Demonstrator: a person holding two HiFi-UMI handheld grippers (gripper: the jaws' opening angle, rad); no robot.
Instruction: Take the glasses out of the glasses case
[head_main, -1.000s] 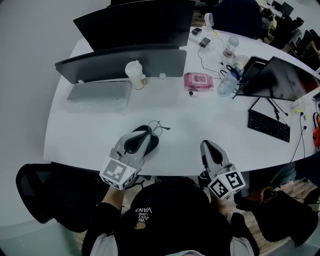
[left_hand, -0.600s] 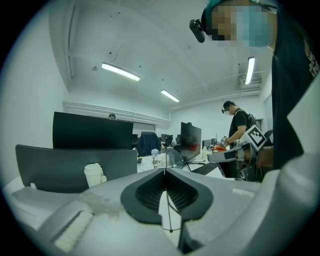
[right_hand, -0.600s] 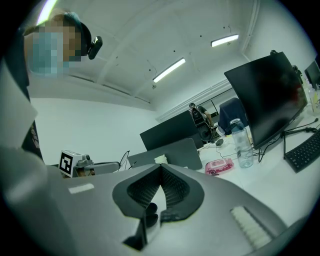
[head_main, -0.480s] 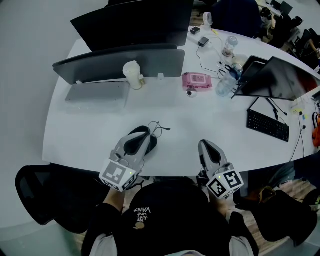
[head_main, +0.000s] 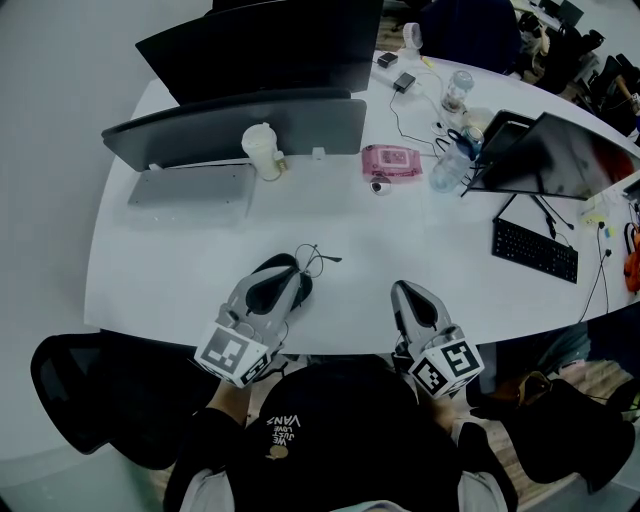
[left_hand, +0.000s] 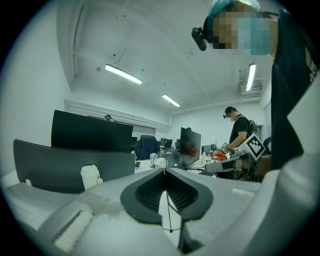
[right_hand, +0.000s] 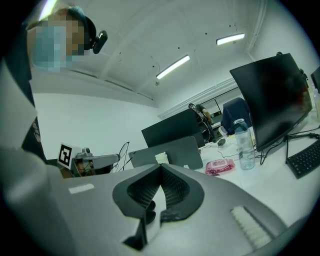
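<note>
In the head view my left gripper (head_main: 298, 262) hovers over the near part of the white table (head_main: 180, 270), shut on thin wire-framed glasses (head_main: 318, 255) that stick out past its tips. A black case (head_main: 303, 288) lies under and just right of it, mostly hidden. The left gripper view shows the jaws closed on a thin wire of the glasses (left_hand: 167, 210), with a round lens beyond the tips. My right gripper (head_main: 400, 288) is near the table's front edge to the right, shut with nothing between its fingers. In the right gripper view the jaws (right_hand: 161, 166) meet.
Two dark monitors (head_main: 250, 125) stand at the back with a white cup (head_main: 262, 150) beside them. A pink wipes pack (head_main: 392, 160), a clear bottle (head_main: 452, 165), a screen (head_main: 560, 155) and a keyboard (head_main: 535, 250) sit to the right. A black chair (head_main: 70, 380) is at lower left.
Both grippers have drifted slightly left and toward the table's front edge. The left one still holds the glasses; the right one stays shut.
</note>
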